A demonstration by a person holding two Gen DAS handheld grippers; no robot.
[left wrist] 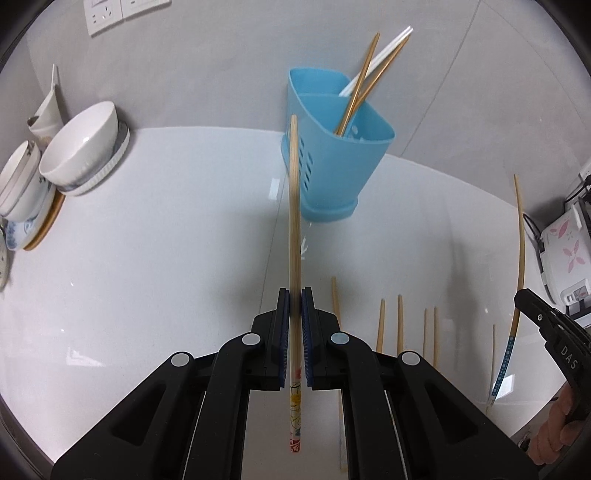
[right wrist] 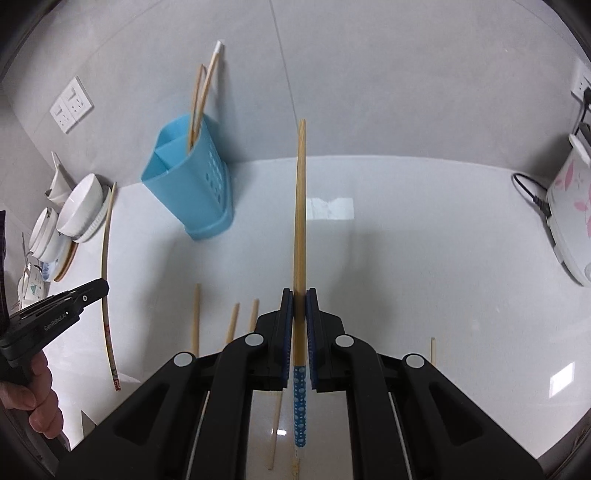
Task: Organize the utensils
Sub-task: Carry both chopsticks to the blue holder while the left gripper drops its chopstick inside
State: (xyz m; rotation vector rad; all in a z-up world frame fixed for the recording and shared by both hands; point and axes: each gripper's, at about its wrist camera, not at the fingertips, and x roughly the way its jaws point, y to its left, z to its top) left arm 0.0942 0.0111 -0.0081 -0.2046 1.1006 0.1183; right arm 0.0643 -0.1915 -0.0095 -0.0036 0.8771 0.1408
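My left gripper (left wrist: 295, 295) is shut on a wooden chopstick with a flowered red-and-yellow end (left wrist: 294, 206), which points ahead toward the blue utensil holder (left wrist: 332, 162). The holder stands by the wall and has several chopsticks in its back compartment. My right gripper (right wrist: 299, 295) is shut on a wooden chopstick with a blue dotted end (right wrist: 299, 221), held above the white counter. The holder (right wrist: 192, 184) is to its left. Each gripper shows at the edge of the other's view, chopstick in its jaws. Several loose chopsticks (left wrist: 380, 325) lie on the counter below.
White bowls and plates (left wrist: 81, 147) are stacked at the left by the wall. A white rice cooker with pink flowers (right wrist: 569, 210) stands at the right, its cord running to a socket. Wall sockets (left wrist: 107, 14) sit above the counter.
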